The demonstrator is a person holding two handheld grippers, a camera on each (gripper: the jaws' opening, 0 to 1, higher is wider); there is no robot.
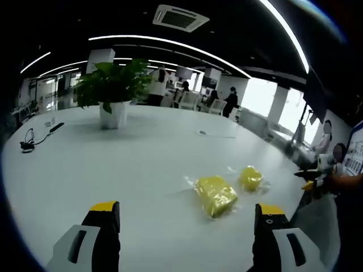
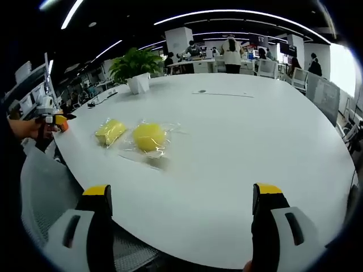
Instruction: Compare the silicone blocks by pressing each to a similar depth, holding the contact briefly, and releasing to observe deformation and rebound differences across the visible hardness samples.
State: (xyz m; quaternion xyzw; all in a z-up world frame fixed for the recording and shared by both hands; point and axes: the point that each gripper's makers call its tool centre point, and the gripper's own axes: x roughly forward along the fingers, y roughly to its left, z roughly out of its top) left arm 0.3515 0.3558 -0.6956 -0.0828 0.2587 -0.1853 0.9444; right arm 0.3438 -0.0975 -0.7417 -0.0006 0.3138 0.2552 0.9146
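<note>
2 yellow blocks [image 1: 215, 195] [image 1: 250, 177], both bagged, 1 potted plant [image 1: 112, 90] at 11 o'clock, 1 white table [image 1: 142, 153].

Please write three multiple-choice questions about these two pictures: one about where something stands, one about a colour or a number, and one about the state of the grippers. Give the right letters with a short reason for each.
1. Where is the potted plant?
A. on the white table
B. on the floor
C. on a chair

2. How many yellow blocks in clear wrap lie on the table?
A. one
B. two
C. four

3. What are the two grippers doing?
A. both open, touching nothing
B. left squeezing a block
C. right holding the plant

Answers:
1. A: the white pot stands on the white table, beyond the blocks.
2. B: a rectangular block and a rounder block lie side by side.
3. A: the left gripper and right gripper have their jaws wide apart, short of the blocks.
</note>
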